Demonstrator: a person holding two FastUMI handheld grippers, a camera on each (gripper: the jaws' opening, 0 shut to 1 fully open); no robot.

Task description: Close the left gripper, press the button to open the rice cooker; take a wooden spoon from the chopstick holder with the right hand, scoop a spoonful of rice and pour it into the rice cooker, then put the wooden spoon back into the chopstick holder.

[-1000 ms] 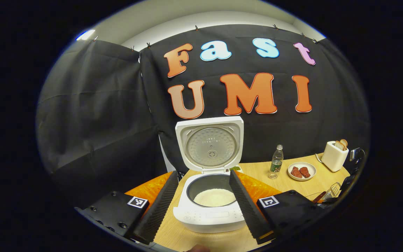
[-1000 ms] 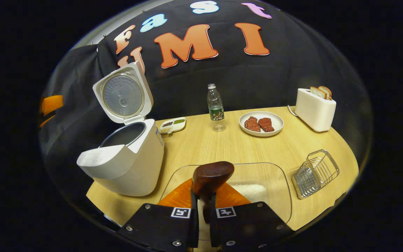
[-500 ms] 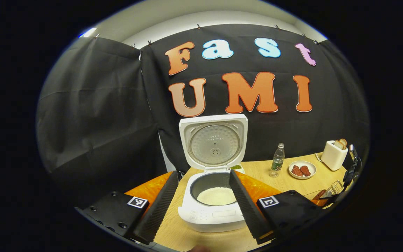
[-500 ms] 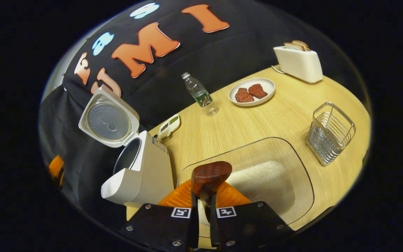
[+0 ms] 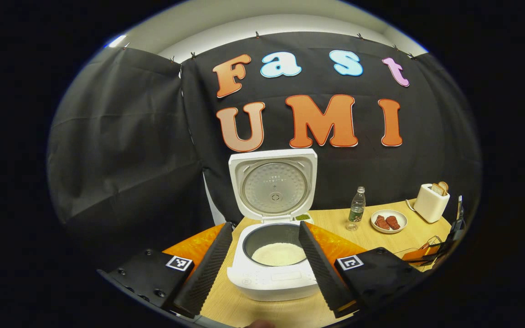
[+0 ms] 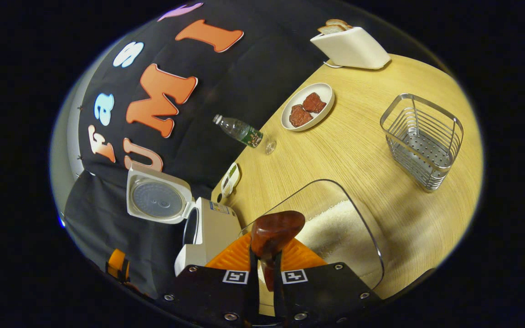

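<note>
Right tool (image 6: pixel 265 262) clamped on wooden spoon (image 6: pixel 275 230), above rice tray (image 6: pixel 372 241)

spoon (image 6: pixel 275 230): glossy dark wood | holder (image 6: pixel 422 140): shiny metal wire | table (image 6: pixel 362 150): matt wood

From my seat, the wooden spoon (image 6: pixel 275 230) shows me just its bowl; the handle drops out of sight between the right gripper (image 6: pixel 262 255) fingers. The clear rice container (image 6: pixel 335 228) has its near end covered by that gripper's body. In the left gripper view, my own fingers (image 5: pixel 317 264) hide both front corners of the rice cooker (image 5: pixel 274 269), and its panel markings are too small to read. At that view's right edge, the wire chopstick holder (image 5: pixel 433 240) is mostly covered by a dark device I can't identify.
</note>
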